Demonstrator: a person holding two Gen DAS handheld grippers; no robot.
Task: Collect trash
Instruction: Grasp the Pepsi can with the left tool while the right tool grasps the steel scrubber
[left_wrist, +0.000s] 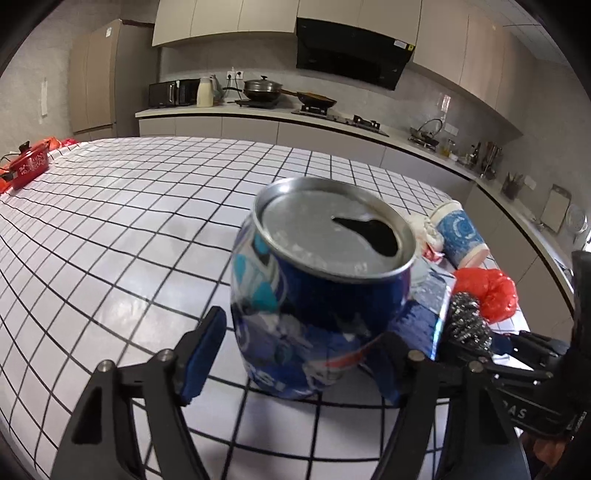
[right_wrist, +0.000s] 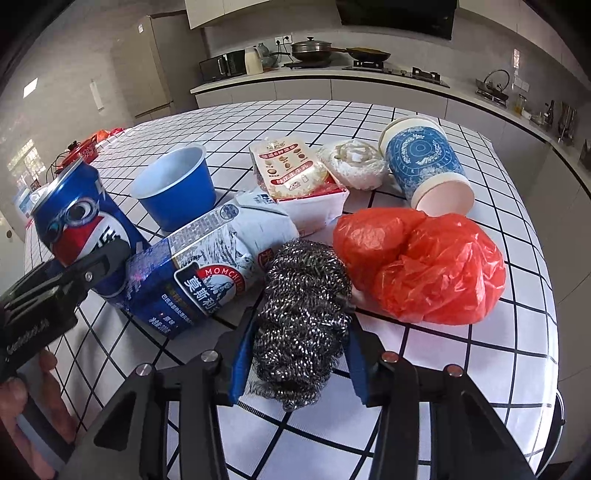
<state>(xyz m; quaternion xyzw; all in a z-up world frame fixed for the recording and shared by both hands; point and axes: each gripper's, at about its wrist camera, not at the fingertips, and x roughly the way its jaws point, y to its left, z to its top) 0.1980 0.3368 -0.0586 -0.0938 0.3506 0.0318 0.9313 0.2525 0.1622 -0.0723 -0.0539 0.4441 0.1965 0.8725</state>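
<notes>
Kitchen cabinets and a stove stand behind a worktop (right_wrist: 480, 354) covered in a white cloth with black grid lines. On it lies a cluster of trash: a dented blue soda can (left_wrist: 317, 288), a blue milk carton (right_wrist: 207, 258), a blue bowl (right_wrist: 173, 188), a food tray (right_wrist: 299, 181), a tipped paper cup (right_wrist: 424, 162) and a crumpled red plastic bag (right_wrist: 421, 266). The left gripper (left_wrist: 303, 354) has its jaws apart around the can; the left pad stands clear of it. The right gripper (right_wrist: 299, 354) is clamped on a steel wool scrubber (right_wrist: 303, 317), just beside the carton and the bag.
</notes>
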